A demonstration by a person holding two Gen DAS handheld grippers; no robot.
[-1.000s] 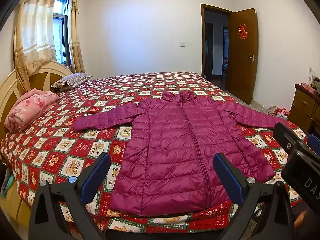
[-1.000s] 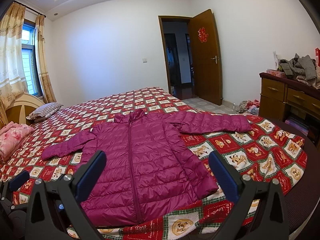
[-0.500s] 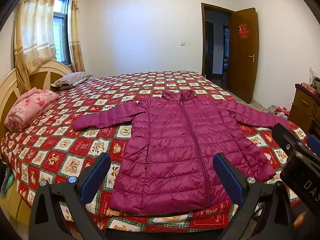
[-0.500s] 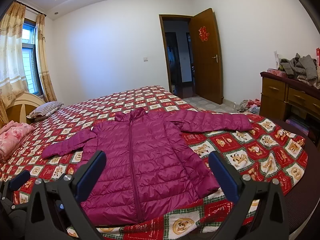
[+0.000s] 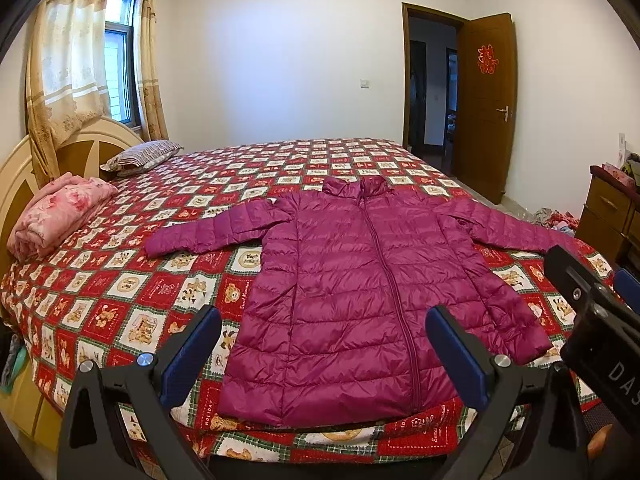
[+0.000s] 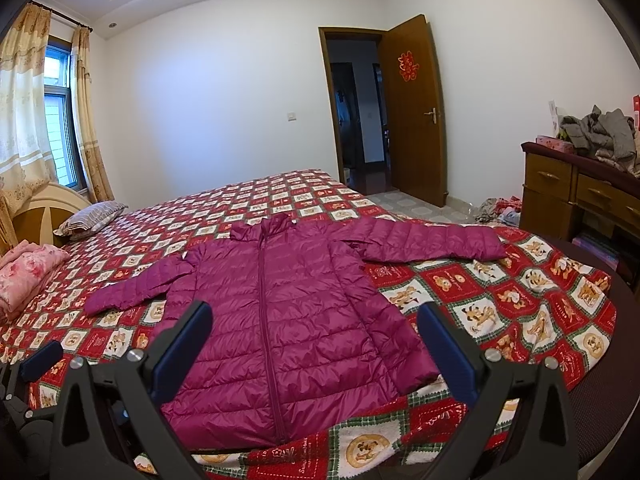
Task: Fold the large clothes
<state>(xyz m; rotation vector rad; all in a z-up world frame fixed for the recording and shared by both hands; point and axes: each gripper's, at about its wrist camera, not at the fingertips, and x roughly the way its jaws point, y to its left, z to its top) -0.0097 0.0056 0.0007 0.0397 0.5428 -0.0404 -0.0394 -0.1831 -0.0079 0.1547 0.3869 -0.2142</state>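
Jacket [image 5: 360,296] spread flat, zipped, on bed [image 5: 120,292], hem at 6 o'clock, sleeves toward 9 and 3. Left gripper [image 5: 322,354] and right gripper [image 6: 314,344] gaping wide, holding nothing, short of hem. Slippery quilted shell: likely to slide out of a shallow pinch, or bunch unevenly.

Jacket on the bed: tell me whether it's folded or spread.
Spread. The jacket lies flat on the bed, zipped, both sleeves stretched out sideways.

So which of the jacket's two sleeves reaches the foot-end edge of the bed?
The sleeve on the door and dresser side; it stretches straight out to the bedspread's edge. The other sleeve angles toward the pillows and ends well within the bedspread.
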